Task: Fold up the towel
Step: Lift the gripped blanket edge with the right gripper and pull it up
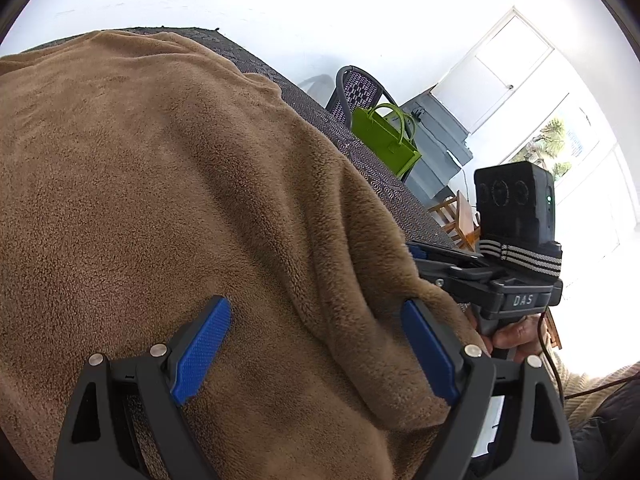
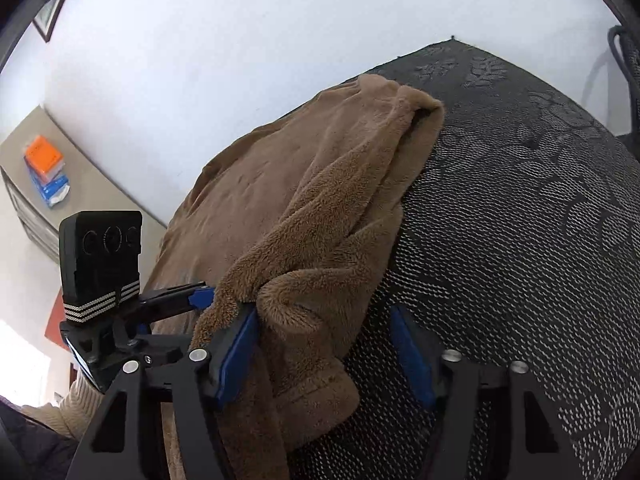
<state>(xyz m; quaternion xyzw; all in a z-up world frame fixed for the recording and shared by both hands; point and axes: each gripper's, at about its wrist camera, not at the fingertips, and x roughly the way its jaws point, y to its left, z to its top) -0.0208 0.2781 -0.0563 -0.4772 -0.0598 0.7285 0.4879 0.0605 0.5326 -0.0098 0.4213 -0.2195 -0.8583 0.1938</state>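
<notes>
We had the left gripper [image 1: 316,350] jaws wide over the towel [image 1: 168,184], gripping nothing. Right gripper [image 2: 324,354] stood half open, towel's bunched edge draped on its left pad, unclamped. Towel ran away ahead of both jaws across the table [image 2: 520,240]; right was nearer that edge.

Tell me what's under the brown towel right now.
The brown towel lies on a dark patterned tablecloth, which shows bare along its right side and far edge. Whatever sits beneath the towel's middle is covered. The left gripper is open above it.
</notes>
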